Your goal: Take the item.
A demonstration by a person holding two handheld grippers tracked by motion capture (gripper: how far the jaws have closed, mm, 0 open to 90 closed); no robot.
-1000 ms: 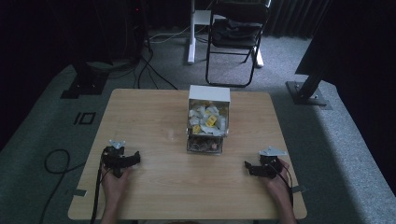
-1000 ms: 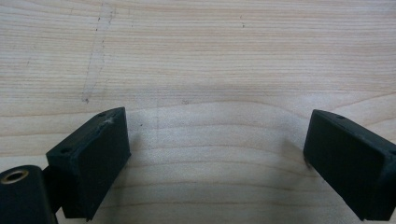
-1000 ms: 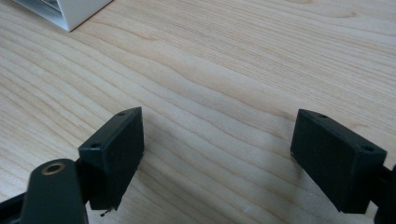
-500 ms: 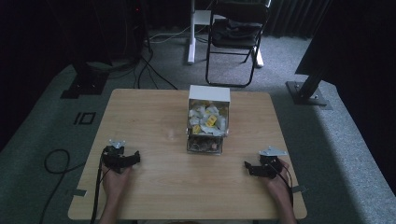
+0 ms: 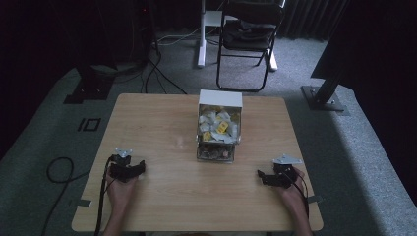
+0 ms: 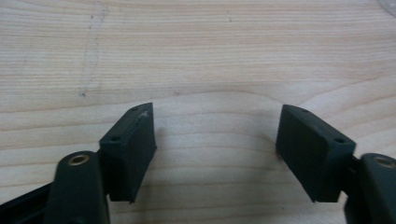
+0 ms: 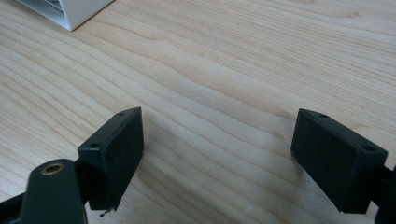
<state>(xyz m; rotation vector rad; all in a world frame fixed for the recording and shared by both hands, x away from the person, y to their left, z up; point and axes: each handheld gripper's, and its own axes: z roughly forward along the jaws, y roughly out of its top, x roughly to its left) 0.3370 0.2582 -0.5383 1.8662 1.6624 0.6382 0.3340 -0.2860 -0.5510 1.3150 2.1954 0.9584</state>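
We see the left gripper point(image 5: 139, 168) near the worktop's point(image 5: 162, 118) left edge, right gripper point(image 5: 263, 176) near its right edge, both w/ jaws apart, empty. Packet-filled box point(image 5: 219, 126) stands mid-worktop toward the far edge; folding chair point(image 5: 248, 34) beyond.

Two hand-held tools, each black and compact, are gripped by a person whose bare forearms enter from the near edge. The left tool point(image 5: 129, 169) carries a small grey three-cornered plate on top and trails a dark cable back along the forearm; the right tool point(image 5: 272, 177) bears a like grey plate and its own thin black cable. Seen up close from the left gripper view, each jaw ends in a thick, matte black rectangular pad point(image 6: 132, 148) with two small recessed screw holes along its edge, mounted on an arm with a brass-coloured insert. The right tool's pads point(image 7: 113, 154) are built alike, with a brass-ringed hole at the arm's pivot.
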